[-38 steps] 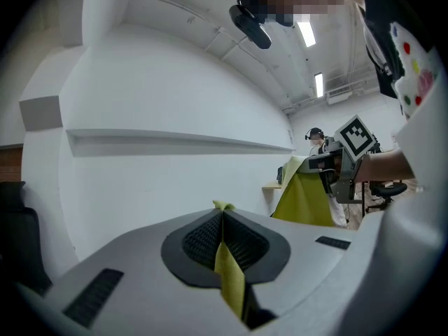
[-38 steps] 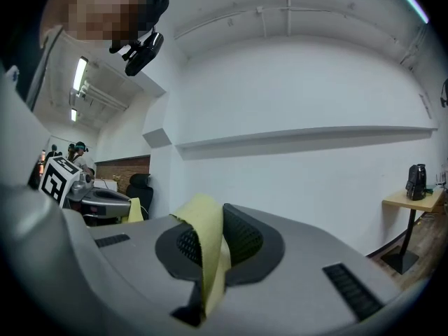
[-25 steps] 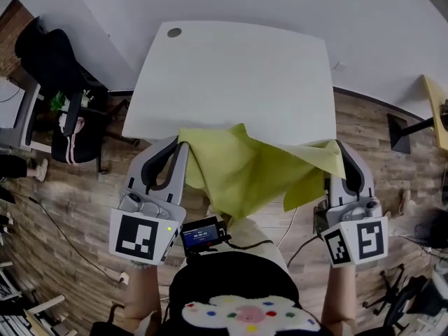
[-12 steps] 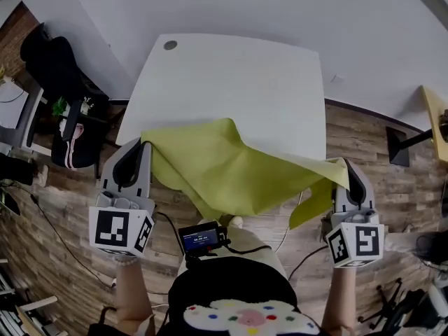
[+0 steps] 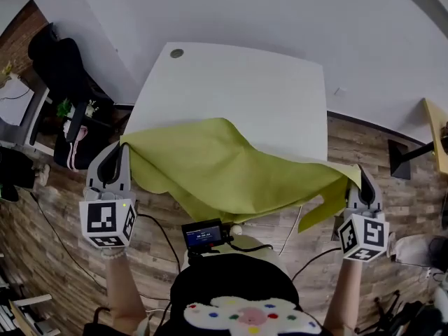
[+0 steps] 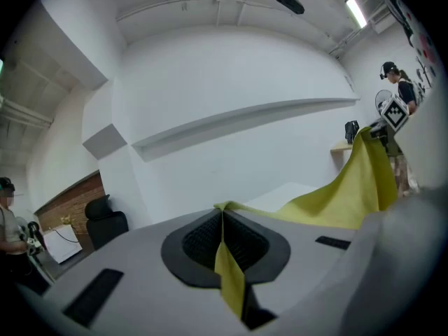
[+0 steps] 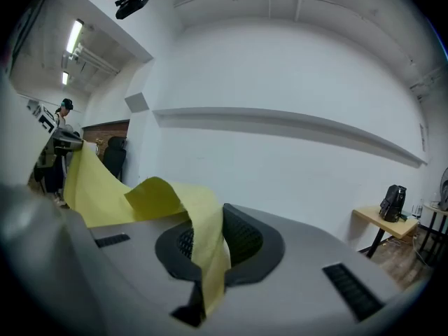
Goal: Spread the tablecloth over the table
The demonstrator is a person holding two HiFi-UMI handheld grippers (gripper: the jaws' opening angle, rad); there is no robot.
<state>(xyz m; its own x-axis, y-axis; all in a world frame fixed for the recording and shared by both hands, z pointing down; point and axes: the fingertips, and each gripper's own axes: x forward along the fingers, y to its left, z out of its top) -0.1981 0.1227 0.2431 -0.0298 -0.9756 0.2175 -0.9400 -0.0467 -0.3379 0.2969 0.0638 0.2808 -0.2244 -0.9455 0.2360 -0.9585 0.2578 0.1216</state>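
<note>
Tablecloth [image 5: 231, 166]: a yellow-green sheet, gripped at two corners and stretched between both grippers.

Left gripper [image 6: 222, 238]: jaws clenched on one corner of the cloth. In the left gripper view a thin folded strip of cloth is pinched between the ribbed black pads [image 6: 199, 240] and runs on past the jaw tips. In the head view this gripper [image 5: 123, 148] sits at the near left corner of the table [image 5: 238, 89], with its marker cube facing the camera.

Right gripper [image 7: 207, 254]: jaws clenched on the opposite corner. In the right gripper view a wider band of cloth lies between the pads and curls over above them. In the head view this gripper [image 5: 355, 175] is just off the near right corner of the table.

Cloth position: the far edge lies over the near part of the white tabletop, highest at a fold left of centre. The middle sags below the near table edge toward the person. A loose flap hangs down beside the right gripper. The far part of the tabletop is uncovered.

Surroundings:
- A round cap [image 5: 176, 53] is set in the far left corner of the tabletop.
- A small device with a lit screen [image 5: 203, 234] sits at the person's chest, below the sagging cloth.
- The floor [image 5: 63, 243] is wood-patterned.
- A black office chair [image 5: 59, 61] stands to the left of the table.
- A white wall [image 5: 280, 12] lies beyond the table.
- A wooden side table [image 7: 381, 219] shows at the right of the right gripper view.
</note>
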